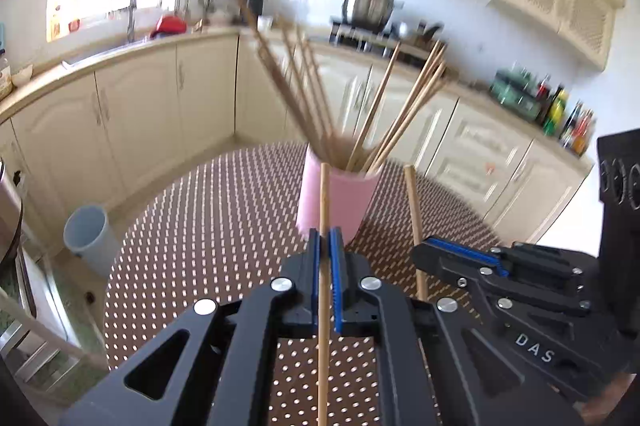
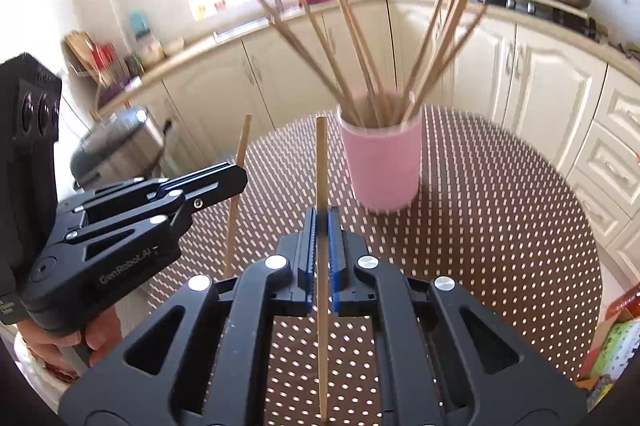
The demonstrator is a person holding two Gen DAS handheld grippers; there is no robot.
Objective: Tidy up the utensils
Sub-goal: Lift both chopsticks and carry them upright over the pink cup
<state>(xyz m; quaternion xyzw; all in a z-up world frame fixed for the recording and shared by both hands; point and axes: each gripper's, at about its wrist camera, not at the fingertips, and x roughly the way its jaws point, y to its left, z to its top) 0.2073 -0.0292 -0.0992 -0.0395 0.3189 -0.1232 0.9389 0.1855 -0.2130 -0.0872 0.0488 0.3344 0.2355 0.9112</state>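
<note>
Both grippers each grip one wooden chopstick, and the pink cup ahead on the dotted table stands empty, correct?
Not quite: the pink cup is not empty. The right wrist view shows a bunch of wooden chopsticks fanned out of it. The rest holds: the left gripper and right gripper each have their jaws shut on one wooden chopstick, and the cup stands ahead on the dotted table.

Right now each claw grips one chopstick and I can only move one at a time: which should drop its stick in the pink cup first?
Left, probably: the left claw sits almost against the pink cup; the right claw looks farther back.
</note>
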